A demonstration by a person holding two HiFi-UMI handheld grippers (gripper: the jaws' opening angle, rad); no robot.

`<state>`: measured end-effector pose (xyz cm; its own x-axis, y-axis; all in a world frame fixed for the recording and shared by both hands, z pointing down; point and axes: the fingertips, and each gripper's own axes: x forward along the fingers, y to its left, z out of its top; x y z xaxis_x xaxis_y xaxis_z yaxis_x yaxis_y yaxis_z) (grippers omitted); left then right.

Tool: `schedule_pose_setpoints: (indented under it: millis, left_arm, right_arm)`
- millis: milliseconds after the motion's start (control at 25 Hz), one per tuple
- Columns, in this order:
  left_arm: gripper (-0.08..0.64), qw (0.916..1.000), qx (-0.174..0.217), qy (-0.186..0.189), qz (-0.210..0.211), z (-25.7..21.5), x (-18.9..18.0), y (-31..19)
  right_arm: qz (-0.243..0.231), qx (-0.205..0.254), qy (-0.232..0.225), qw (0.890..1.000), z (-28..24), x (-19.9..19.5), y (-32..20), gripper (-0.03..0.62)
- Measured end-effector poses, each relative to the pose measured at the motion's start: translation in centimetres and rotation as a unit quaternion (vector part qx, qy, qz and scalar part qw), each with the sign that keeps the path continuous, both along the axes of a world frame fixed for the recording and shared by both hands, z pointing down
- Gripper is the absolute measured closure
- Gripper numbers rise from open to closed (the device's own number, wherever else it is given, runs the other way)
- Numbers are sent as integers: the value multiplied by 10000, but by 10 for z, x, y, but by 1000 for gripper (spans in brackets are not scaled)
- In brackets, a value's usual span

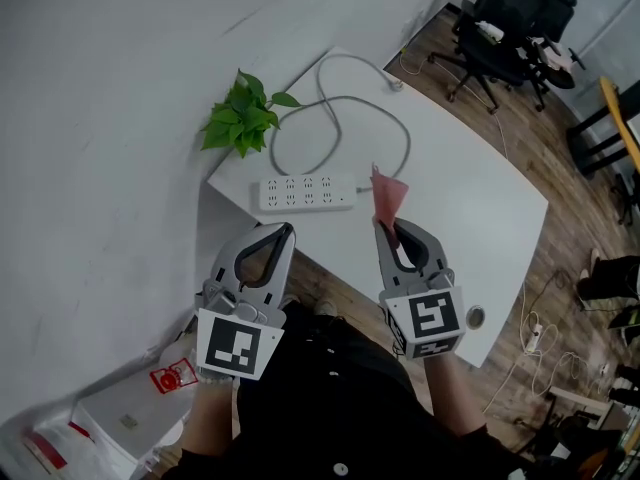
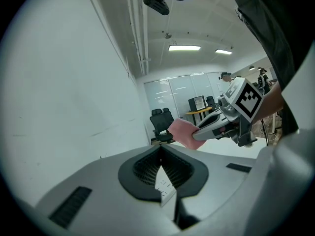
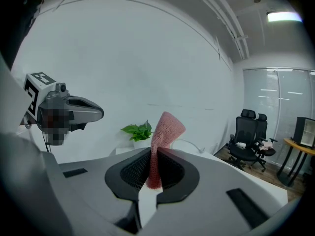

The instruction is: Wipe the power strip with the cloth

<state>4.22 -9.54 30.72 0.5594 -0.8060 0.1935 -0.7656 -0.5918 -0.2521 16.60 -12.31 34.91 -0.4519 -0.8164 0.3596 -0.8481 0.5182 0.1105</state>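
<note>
A white power strip lies near the table's left edge, its grey cable looping away behind it. My right gripper hovers just short of the strip's right end and is shut on a pink cloth, which sticks up past the tips. In the right gripper view the cloth is pinched between the jaws. The left gripper hangs in front of the strip, shut with nothing in it. A sliver of the strip shows below the left gripper's closed jaws. The right gripper and the cloth also show there.
A small green plant stands at the table's far left corner by the wall. The white table stretches to the right. Black office chairs stand on the wood floor beyond. Boxes and papers lie on the floor at lower left.
</note>
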Motion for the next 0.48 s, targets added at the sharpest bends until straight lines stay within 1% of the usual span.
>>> schedule_pose_setpoints:
  millis: [200,480]
  left_arm:
    - [546,10000,-26,3,2,0,-10,-10]
    - [546,10000,-62,10,-54,2,-21,-18]
  right_arm:
    - [136,-66,66,9999,4,1,-16,543]
    - [179,-204,313,9991,20,3,-38,543]
